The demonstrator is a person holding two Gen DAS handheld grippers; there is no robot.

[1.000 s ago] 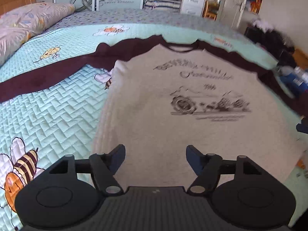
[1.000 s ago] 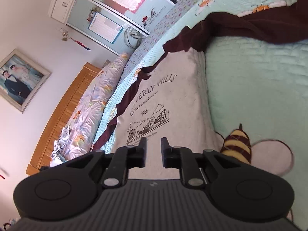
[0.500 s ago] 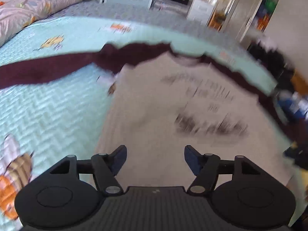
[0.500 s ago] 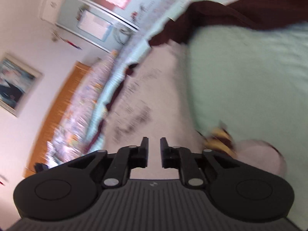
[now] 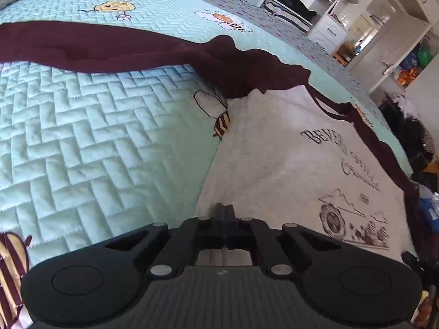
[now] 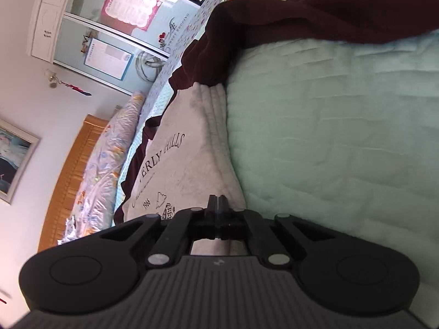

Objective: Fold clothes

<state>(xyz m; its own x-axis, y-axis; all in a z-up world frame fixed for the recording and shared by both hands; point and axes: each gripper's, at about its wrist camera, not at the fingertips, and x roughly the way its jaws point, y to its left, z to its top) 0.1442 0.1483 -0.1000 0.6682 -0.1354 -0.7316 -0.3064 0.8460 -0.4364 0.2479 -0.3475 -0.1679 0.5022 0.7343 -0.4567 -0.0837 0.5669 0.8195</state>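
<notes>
The grey shirt (image 5: 288,164) lies flat on the quilt (image 5: 96,137), its length running straight ahead of both grippers toward the collar. The left gripper (image 5: 225,209) is pinched together at the hem's left corner, the right gripper (image 6: 217,200) at the right edge. Whether cloth is caught, I cannot tell. Both sit equally near.
</notes>
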